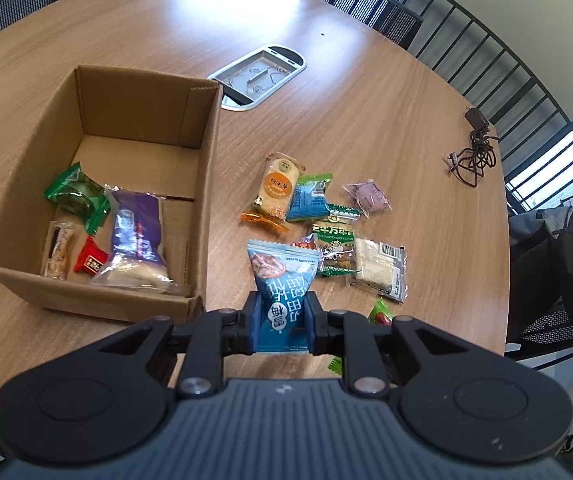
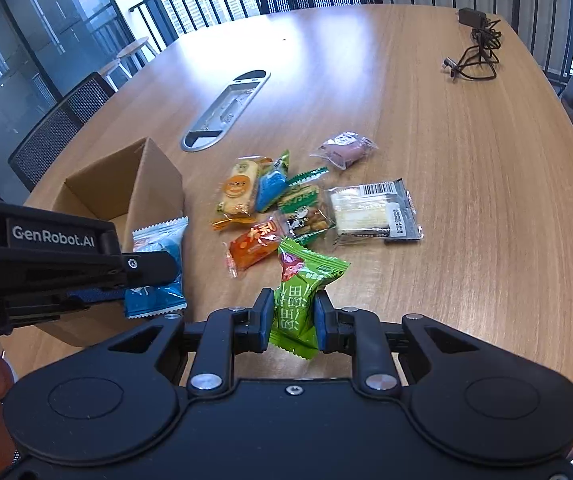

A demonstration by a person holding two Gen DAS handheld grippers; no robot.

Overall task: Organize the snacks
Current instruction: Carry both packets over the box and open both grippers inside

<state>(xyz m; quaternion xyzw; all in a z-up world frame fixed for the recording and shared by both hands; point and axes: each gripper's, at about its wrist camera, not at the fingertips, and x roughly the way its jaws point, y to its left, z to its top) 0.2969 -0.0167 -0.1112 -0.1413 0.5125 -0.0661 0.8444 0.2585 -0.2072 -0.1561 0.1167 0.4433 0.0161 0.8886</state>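
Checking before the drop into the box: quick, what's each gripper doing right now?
Left gripper: shut on the blue snack packet.
Right gripper: shut on the green snack packet.

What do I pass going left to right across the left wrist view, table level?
Cardboard box → blue packet in the left claw → white barcode packet → black cable bundle → chair with a dark bag.
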